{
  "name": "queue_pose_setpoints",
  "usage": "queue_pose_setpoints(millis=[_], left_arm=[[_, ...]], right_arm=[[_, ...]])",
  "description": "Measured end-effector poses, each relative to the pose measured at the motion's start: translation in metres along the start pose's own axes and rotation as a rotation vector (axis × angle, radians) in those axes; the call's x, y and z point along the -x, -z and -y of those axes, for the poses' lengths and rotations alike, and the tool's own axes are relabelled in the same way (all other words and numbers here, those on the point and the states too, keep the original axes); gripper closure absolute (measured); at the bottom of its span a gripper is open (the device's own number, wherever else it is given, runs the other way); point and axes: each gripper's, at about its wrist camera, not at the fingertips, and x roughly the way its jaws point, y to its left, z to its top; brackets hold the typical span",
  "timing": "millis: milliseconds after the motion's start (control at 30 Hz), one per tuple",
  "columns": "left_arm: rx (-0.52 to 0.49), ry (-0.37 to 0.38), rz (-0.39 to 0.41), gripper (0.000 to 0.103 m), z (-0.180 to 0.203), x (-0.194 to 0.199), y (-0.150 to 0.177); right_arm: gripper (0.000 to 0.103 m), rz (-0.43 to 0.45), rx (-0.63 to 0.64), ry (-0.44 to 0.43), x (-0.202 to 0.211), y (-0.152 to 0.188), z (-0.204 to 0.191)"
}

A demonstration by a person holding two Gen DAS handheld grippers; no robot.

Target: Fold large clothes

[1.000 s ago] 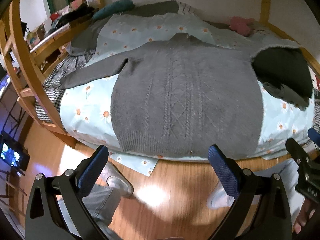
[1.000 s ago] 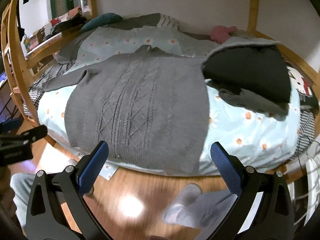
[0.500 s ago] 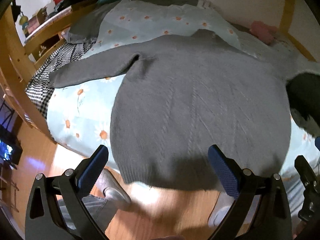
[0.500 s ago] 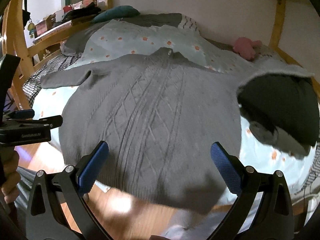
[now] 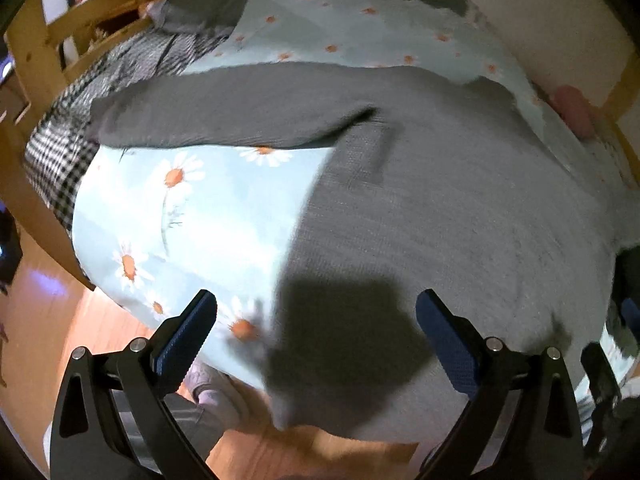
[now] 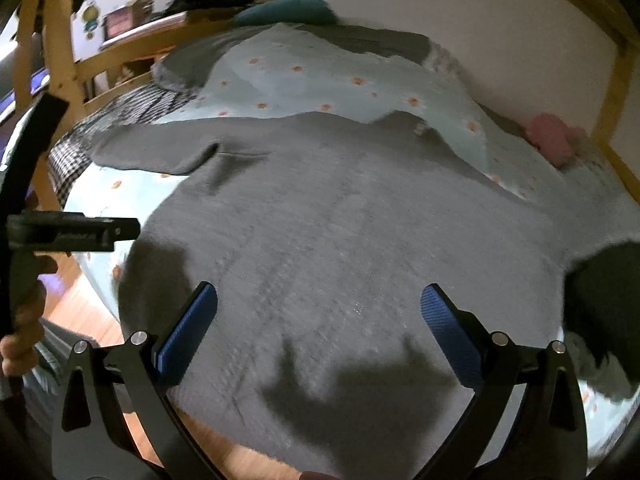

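A large grey knit sweater (image 5: pixel 460 208) lies flat, front up, on a daisy-print bedspread (image 5: pixel 192 216). Its left sleeve (image 5: pixel 224 108) stretches out to the left and its hem hangs over the bed's near edge. It fills the right wrist view (image 6: pixel 360 240) too. My left gripper (image 5: pixel 316 320) is open and empty, just above the sweater's lower left corner. My right gripper (image 6: pixel 320 312) is open and empty above the lower middle of the sweater. The left gripper's body (image 6: pixel 76 232) shows at the left of the right wrist view.
A dark folded garment (image 6: pixel 604 292) lies at the sweater's right side. A pink soft toy (image 6: pixel 552 140) sits near the wall. A checked blanket (image 5: pixel 64 148) and the wooden bed frame (image 5: pixel 32 52) are at the left. Wooden floor (image 5: pixel 44 320) lies below the bed edge.
Both grippers have moved forward and down toward the bed, so the sweater now fills both views. Both stay open. The sweater has not moved.
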Motion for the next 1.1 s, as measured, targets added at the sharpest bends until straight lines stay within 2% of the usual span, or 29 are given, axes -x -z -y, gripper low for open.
queue_pose_setpoints(millis=[233,400,500,633,733,833,967,1100], left_arm=[[0.092,0.036,-0.018,0.004,-0.044,-0.026,-0.031],[0.163,0.123,-0.025,0.004,-0.078,-0.041,-0.051],[0.256,0.216,-0.030,0.005,-0.109,-0.056,-0.068],[0.334,0.306,-0.012,0.005,-0.141,-0.076,-0.088],[0.440,0.479,0.051,0.005,-0.167,-0.087,-0.098],[0.583,0.595,0.054,0.005,-0.190,-0.100,-0.101],[0.572,0.597,0.041,0.005,-0.194,-0.101,-0.112],[0.587,0.631,0.038,0.005,-0.205,-0.102,-0.120]], right_arm=[[0.003,0.036,0.121,-0.039,-0.031,-0.021,-0.048],[0.003,0.065,0.201,-0.081,-0.061,-0.035,-0.080],[0.003,0.107,0.285,-0.115,-0.079,-0.044,-0.105],[0.003,0.108,0.384,-0.144,-0.110,-0.061,-0.142],[0.003,0.120,0.443,-0.158,-0.128,-0.076,-0.168],[0.003,0.118,0.528,-0.161,-0.149,-0.088,-0.197],[0.003,0.098,0.614,-0.148,-0.177,-0.096,-0.227],[0.003,0.127,0.656,-0.145,-0.199,-0.112,-0.252]])
